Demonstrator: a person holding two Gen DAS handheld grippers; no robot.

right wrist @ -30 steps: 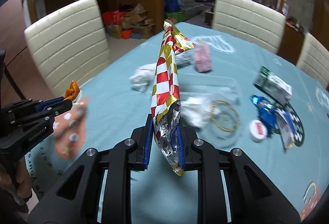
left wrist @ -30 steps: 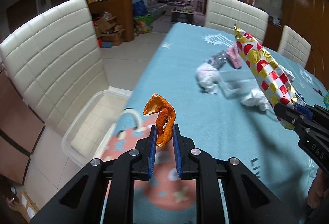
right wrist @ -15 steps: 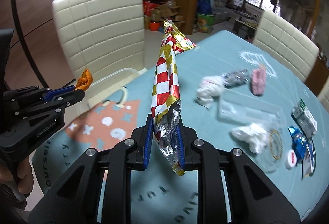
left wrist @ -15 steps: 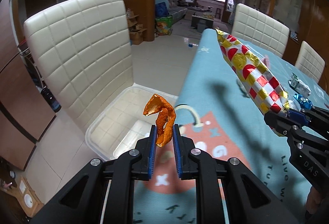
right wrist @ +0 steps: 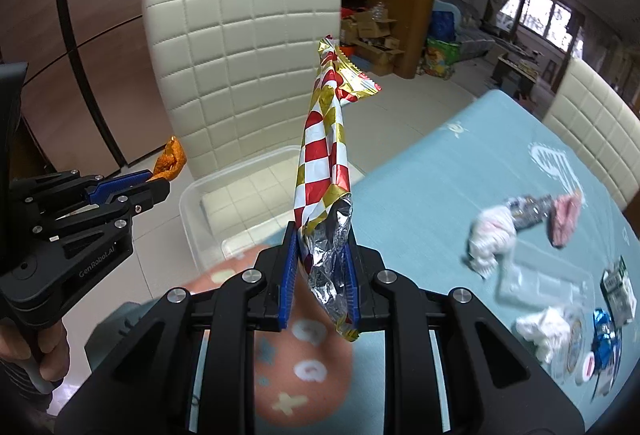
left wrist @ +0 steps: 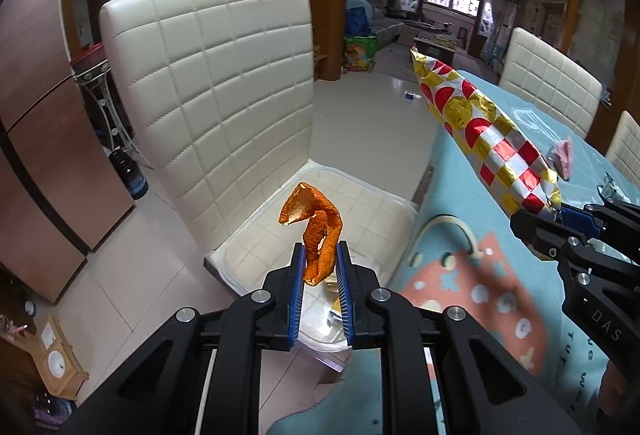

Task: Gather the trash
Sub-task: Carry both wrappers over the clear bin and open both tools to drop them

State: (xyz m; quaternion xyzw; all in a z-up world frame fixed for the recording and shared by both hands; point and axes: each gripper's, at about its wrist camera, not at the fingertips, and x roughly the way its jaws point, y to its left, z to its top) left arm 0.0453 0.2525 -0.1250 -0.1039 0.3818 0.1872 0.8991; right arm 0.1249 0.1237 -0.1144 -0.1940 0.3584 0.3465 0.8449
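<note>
My left gripper (left wrist: 320,255) is shut on a curled orange peel (left wrist: 316,225) and holds it in the air above a clear plastic bin (left wrist: 360,183) that sits on a white chair seat. My right gripper (right wrist: 322,251) is shut on a long red, white and gold foil wrapper (right wrist: 324,155), held over the table's edge near the bin (right wrist: 192,195). The right gripper (left wrist: 560,223) with the wrapper (left wrist: 480,119) shows at the right of the left wrist view. The left gripper (right wrist: 156,181) with the peel (right wrist: 170,159) shows at the left of the right wrist view.
A teal tablecloth (right wrist: 420,187) covers the table. On it lie crumpled white tissues (right wrist: 490,235), a pink scrap (right wrist: 564,219), a clear tray (right wrist: 540,279), a blue wrapper (right wrist: 604,331) and a small green box (right wrist: 618,291). A white quilted chair back (left wrist: 212,75) stands behind the bin.
Both grippers have swung left from over the table toward the chair and the bin, still holding the peel and the wrapper. The bin is now directly below the left gripper.
</note>
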